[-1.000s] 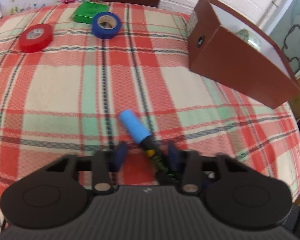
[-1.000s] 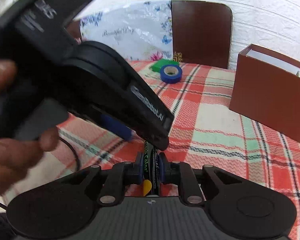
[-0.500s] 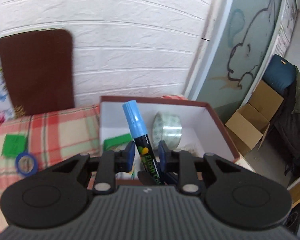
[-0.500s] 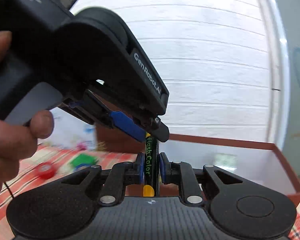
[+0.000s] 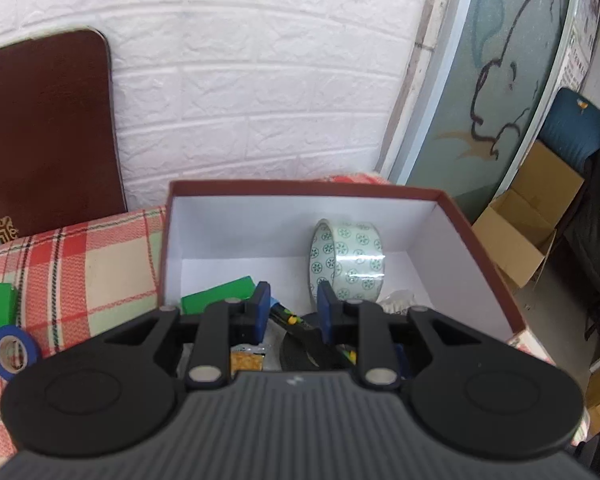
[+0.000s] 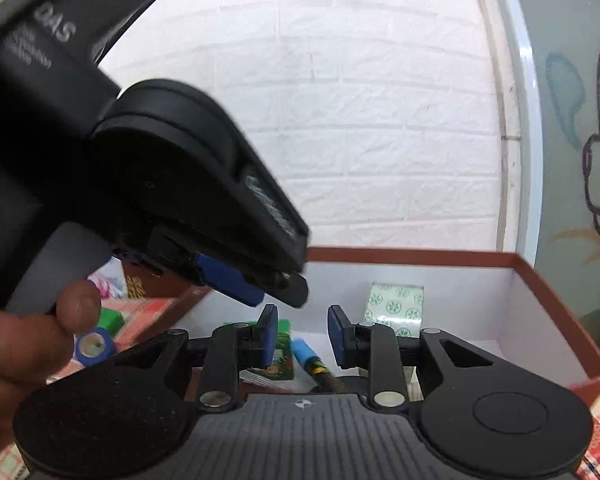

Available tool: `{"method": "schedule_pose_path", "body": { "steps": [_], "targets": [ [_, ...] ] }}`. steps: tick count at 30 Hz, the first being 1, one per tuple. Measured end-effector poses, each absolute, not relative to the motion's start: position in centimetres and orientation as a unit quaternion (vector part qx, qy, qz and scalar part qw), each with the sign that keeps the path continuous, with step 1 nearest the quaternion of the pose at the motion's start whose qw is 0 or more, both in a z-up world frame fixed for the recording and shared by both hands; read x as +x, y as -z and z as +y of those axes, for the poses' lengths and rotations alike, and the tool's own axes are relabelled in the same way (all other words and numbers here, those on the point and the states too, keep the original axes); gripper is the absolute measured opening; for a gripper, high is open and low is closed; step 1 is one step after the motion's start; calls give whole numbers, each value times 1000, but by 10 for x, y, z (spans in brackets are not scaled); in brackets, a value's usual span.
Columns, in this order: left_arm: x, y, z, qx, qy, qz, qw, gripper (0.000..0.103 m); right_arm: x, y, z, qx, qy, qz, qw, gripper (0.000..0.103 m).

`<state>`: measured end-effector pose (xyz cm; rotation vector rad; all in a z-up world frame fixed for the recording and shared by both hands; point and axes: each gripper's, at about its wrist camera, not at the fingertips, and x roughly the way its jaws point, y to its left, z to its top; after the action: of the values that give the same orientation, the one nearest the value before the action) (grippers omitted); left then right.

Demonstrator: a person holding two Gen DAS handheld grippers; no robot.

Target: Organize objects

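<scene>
Pen (image 6: 310, 360): it lies in the box (image 5: 300, 188), under my grippers.
Left gripper (image 5: 290, 306): fingers apart, holding nothing.
Right gripper (image 6: 303, 334): fingers apart too.
Risk: I could bump the box wall pulling out — both sit close together.

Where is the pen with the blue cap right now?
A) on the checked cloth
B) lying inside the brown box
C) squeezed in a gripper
B: the pen lies on the floor of the brown box, below the open right gripper, touching neither finger.
</scene>
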<state>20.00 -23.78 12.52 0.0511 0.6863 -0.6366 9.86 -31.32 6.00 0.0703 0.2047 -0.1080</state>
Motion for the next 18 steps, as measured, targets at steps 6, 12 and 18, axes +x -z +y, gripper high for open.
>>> {"method": "schedule_pose_path", "body": {
  "steps": [6,12,18],
  "targets": [
    [151,-132,-174,12,298,284,911,31,40,-53,-280,41,30,60,997,30],
    [130,-77,-97,17,219,336,916,35,42,-18,-224,20,-84,175,981,34],
    [137,-17,-8,-5,101,402,910,35,70,6,-170,-5,-148,296,944,37]
  ]
}}
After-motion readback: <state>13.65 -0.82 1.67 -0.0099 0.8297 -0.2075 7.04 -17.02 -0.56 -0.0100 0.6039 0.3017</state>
